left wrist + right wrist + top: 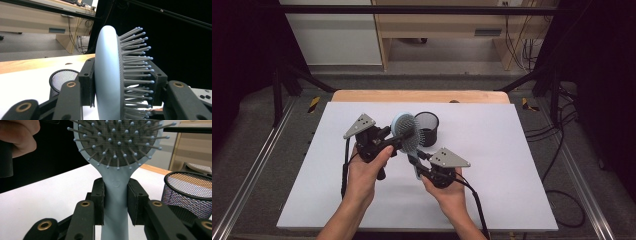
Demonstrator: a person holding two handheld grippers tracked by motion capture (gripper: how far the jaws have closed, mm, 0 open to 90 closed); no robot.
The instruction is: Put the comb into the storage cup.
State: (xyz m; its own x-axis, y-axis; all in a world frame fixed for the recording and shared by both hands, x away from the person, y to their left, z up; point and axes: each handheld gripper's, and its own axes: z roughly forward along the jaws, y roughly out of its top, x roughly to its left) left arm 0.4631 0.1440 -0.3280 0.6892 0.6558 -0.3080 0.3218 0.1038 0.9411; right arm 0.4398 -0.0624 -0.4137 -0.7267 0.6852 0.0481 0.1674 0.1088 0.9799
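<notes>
Pale blue paddle hairbrush (406,131), up off the white table, round head above, handle slanting down toward the person. In the right gripper view its bristle face (117,137) looks back at us: grey cushion, thin pins with blue ball tips. In the left gripper view the head (107,75) stands edge-on, smooth back left, pins (136,65) jutting right. Just beside a black mesh cup.

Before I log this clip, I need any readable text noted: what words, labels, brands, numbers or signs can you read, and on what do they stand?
None can be read.
Pale blue plastic paddle hairbrush: a faint embossed mark on the neck, too faint to read.
Black wire-mesh cup: no lettering visible.
White table cover: plain.
Yellow-and-black striped markers on the floor: hazard stripes, no words.
</notes>
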